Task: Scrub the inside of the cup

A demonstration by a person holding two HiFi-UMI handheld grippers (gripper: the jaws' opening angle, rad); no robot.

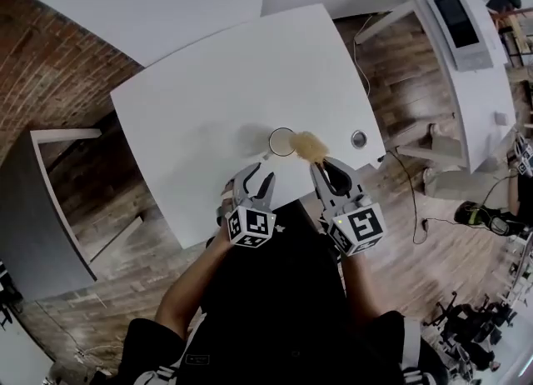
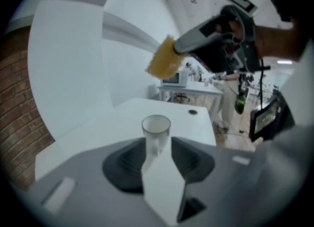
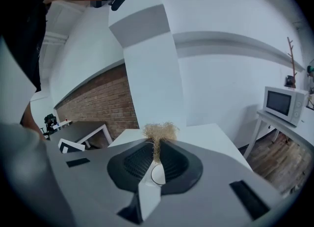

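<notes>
A clear cup point(image 1: 282, 142) stands upright on the white table point(image 1: 208, 100), near its front edge. My left gripper point(image 1: 256, 177) sits just behind the cup on the person's side, open and apart from it. In the left gripper view the cup point(image 2: 156, 131) stands a little ahead of the empty jaws. My right gripper point(image 1: 321, 163) is shut on a tan fibrous scrubber point(image 1: 306, 146), which hangs beside the cup's right rim. The left gripper view shows that scrubber point(image 2: 165, 59) raised above the cup. In the right gripper view the scrubber point(image 3: 159, 132) is pinched between the pads.
A round cable grommet point(image 1: 359, 138) sits in the table to the right of the cup. A second white desk carries a microwave point(image 1: 456, 18) at the far right. A brick wall point(image 1: 50, 58) and a dark table point(image 1: 42, 208) lie to the left. Cables trail on the wooden floor.
</notes>
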